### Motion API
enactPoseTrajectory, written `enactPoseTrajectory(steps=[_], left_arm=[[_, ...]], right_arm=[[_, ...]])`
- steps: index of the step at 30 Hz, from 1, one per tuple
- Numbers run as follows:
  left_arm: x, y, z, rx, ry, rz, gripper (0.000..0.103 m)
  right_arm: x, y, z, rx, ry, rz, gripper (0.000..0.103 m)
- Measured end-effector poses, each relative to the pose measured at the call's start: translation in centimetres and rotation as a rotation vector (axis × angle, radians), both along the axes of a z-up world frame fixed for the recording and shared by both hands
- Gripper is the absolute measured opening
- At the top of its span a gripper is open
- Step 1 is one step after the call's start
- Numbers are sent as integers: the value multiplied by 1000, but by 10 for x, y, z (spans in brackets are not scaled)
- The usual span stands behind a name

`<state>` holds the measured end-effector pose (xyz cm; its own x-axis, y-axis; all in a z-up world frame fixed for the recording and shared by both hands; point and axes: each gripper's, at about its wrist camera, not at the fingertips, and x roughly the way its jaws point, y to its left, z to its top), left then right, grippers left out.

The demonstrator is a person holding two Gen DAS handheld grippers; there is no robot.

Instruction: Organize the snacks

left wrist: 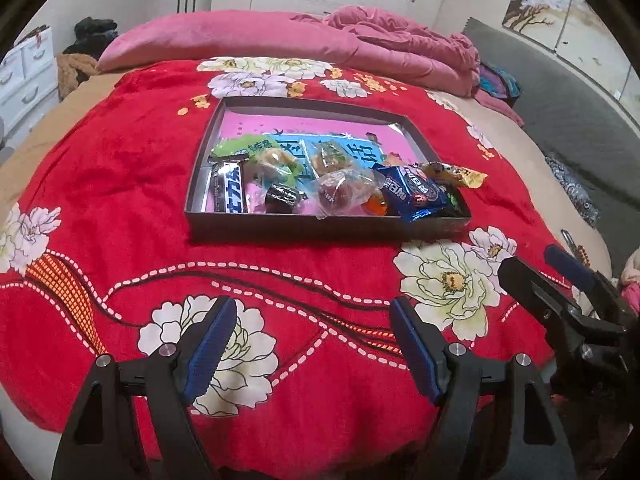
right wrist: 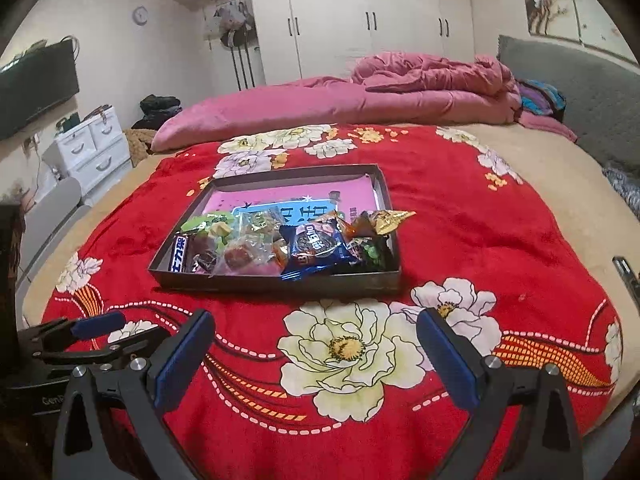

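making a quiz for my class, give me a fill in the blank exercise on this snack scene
1. The snacks lie in a shallow ____.
2. It rests on a floral blanket whose ground colour is ____.
3. Both the left gripper and the right gripper are ____.

Missing words: box; red; open

My two handheld grippers

Left gripper (left wrist: 312,320) and right gripper (right wrist: 316,334): black frames, blue ribbed pads (left wrist: 214,350) inside my jaws, silver screws (left wrist: 167,349) at pivots.

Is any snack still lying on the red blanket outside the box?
No: the right wrist view shows every snack, including the blue cookie pack, inside the box, and the red blanket around it bare.
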<state>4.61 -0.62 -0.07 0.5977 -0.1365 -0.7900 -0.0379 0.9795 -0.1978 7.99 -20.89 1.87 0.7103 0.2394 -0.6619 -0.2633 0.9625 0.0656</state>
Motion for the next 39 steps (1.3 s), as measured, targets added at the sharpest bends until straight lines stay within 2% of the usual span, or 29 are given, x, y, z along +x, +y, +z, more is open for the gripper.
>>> enactPoseTrajectory(steps=[12,39], left_arm=[[1,3,-2,4,12,10,80],[2,6,-2,10,12,20,80]], right_arm=[[6,-4,-7,10,35,-11,102],[5,-2,-7,-4,33,-10,102]])
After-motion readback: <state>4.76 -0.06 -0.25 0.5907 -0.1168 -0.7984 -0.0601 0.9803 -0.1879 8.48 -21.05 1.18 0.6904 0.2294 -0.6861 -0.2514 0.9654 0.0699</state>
